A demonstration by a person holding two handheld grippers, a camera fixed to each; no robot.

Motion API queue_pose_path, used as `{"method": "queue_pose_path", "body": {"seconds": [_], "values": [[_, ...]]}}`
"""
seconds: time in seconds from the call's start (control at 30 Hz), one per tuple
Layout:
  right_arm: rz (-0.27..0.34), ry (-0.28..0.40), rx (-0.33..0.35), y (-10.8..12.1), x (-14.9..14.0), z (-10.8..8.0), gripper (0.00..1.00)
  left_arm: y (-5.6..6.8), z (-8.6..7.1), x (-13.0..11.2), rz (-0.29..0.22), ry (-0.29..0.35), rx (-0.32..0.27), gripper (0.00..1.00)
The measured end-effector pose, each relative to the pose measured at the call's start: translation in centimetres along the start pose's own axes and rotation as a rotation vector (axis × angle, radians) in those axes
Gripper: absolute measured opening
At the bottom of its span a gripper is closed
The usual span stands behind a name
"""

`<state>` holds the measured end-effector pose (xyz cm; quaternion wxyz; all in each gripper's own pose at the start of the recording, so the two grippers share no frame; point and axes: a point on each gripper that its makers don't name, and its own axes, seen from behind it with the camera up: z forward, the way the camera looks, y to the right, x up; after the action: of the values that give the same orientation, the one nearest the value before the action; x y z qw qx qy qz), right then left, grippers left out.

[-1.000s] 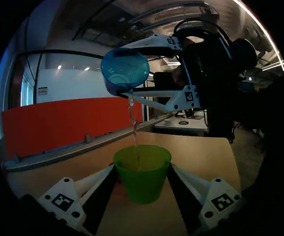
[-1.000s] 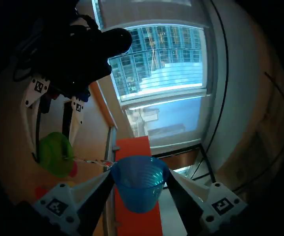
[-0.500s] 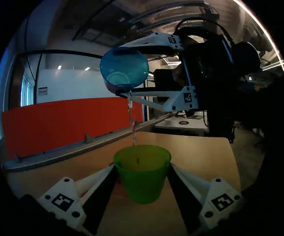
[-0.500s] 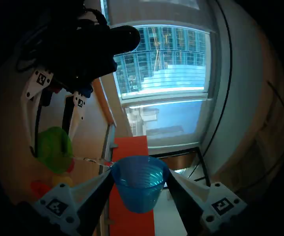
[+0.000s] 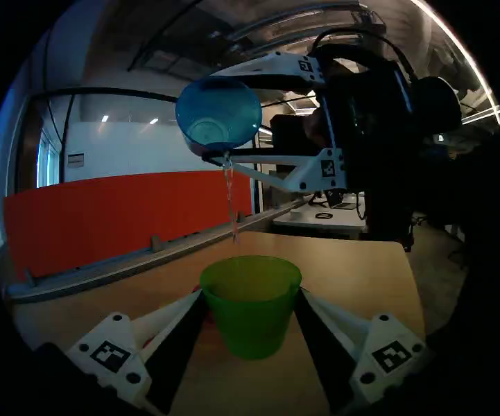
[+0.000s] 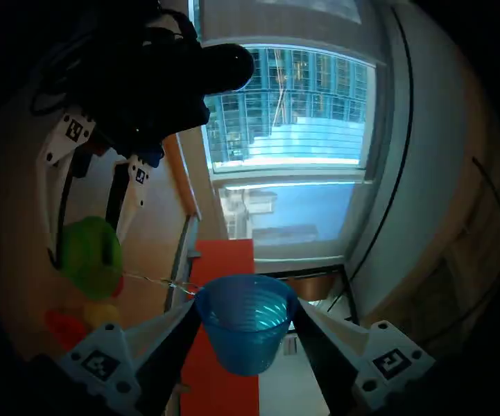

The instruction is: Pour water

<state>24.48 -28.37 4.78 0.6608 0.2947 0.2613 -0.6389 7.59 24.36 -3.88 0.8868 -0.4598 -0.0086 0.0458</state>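
Left gripper view: the blue cup [image 5: 218, 116], well above the green cup [image 5: 251, 305], is tipped further than a second ago, its mouth turned more toward the camera. The water stream [image 5: 230, 197] is thinner and now seems to break off just above the green cup's rim, where it reached inside before. I judge the blue cup nearly empty and the pour close to done. The right gripper [image 5: 210, 118] clamps the blue cup between both fingers. The left gripper [image 5: 251, 297] has its fingers closed against both sides of the green cup, which stands upright on the worktop [image 5: 360, 270]. The water level inside the green cup is hidden by its wall.

Right gripper view: the blue cup sits pinched between the near fingers, with only a thin gleam of water left inside. The stream leaves its rim toward the green cup and is finer than half a second ago. Two blurred things, red and yellow, lie just beside the green cup.
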Motion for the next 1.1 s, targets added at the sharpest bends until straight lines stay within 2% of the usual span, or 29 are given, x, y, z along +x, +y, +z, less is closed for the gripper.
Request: {"method": "queue_pose_path", "body": {"seconds": [1.1], "values": [[-0.139, 0.0, -0.014, -0.3, 1.7, 0.1, 0.91, -0.6, -0.4, 0.1, -0.014, 0.009, 0.011, 0.84]]}}
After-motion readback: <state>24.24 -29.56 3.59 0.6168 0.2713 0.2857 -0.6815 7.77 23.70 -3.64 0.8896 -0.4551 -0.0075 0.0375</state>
